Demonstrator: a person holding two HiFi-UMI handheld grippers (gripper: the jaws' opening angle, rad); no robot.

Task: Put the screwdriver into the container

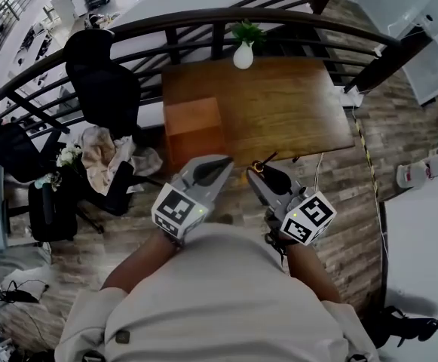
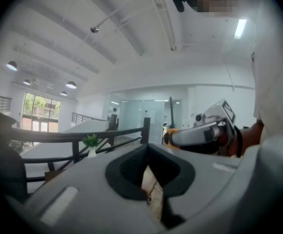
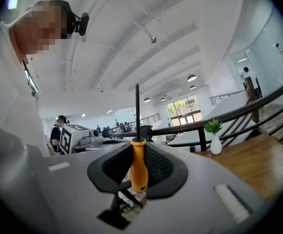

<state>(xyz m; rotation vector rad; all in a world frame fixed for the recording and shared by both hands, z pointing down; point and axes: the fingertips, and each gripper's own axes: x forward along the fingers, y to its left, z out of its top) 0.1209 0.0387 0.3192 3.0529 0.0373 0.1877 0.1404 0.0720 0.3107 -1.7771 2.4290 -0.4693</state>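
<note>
A person's torso in a light shirt [image 1: 226, 292] fills the bottom of the head view, with both forearms reaching forward to hold a pair of grey tongs, side by side at the centre of the frame.

The right gripper [image 3: 140, 156] is closed on the orange handle of the screwdriver [image 3: 139, 165]. The tool stands upright between the black pads, its thin dark shaft pointing to the top of the right gripper view.

The left gripper [image 2: 154, 182] is just left of it, the two close together but not touching. Its jaws stand a narrow slit apart with nothing between them; only floor shows through the gap.

Beyond the tongs, in the upper middle of the head view, is a brown wooden table [image 1: 294, 111]. On its left part sits an orange-brown box [image 1: 192, 119]; what it holds cannot be made out. At the table's far edge a white vase [image 1: 243, 56] holds a small green plant. A curved dark railing [image 1: 203, 19] runs behind the table, and a black office chair [image 1: 102, 81] stands at upper left.
</note>
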